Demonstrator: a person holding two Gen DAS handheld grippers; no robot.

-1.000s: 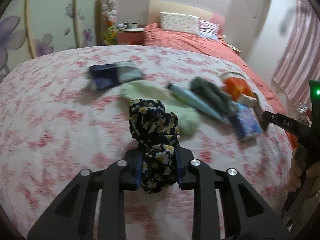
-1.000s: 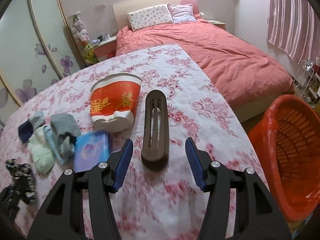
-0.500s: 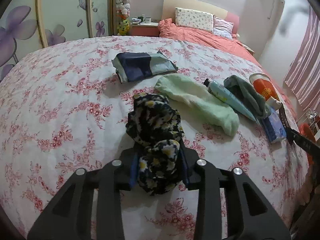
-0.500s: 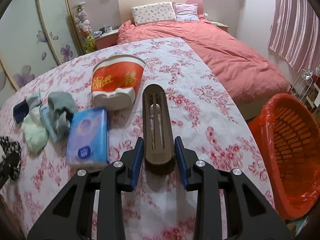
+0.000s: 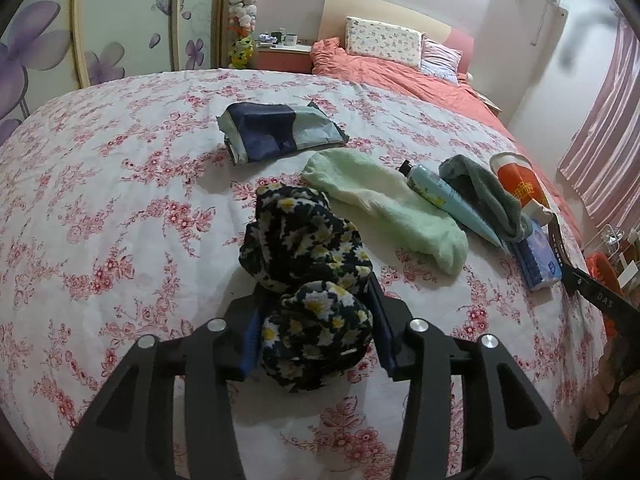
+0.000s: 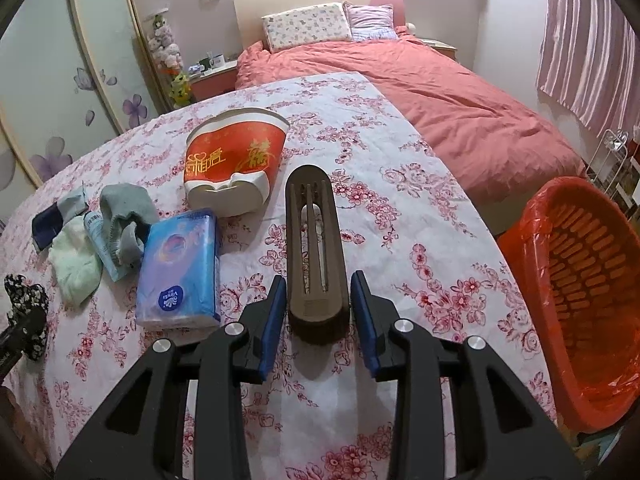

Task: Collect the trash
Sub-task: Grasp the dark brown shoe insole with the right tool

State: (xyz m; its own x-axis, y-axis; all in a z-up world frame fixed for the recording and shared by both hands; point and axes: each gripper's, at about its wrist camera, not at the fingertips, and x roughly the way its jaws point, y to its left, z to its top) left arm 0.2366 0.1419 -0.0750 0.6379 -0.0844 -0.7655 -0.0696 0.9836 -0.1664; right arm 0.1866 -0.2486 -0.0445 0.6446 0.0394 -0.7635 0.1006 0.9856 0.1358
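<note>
L gripper (image 5: 316, 336): jaws have just been opening, blue pads now slack either side of the daisy-print cloth (image 5: 308, 276), which sits bunched on the floral sheet (image 5: 100, 208) between them; looks let go, not clamped, though the fabric may brush the pads. A sec ago the cloth was pinched tight, so it's been put down here, prob. sorted as not-trash. R gripper (image 6: 318, 312): was wide a sec ago, closed in around the brown slotted comb (image 6: 316, 248); fingers now narrow, flanking its near end w/ a thin gap showing each side, so I can't tell if there's a firm grip. Comb lies flat on the sheet, pointing away. Left of it: blue tissue pack (image 6: 180, 268), crushed red paper cup (image 6: 234, 164), then socks and a tube (image 6: 100, 244). Red-lined basket (image 6: 580, 292) stands off the bed edge, right of the R gripper; that's likely where trash goes. Cup looks the obvious trash, untouched.
</note>
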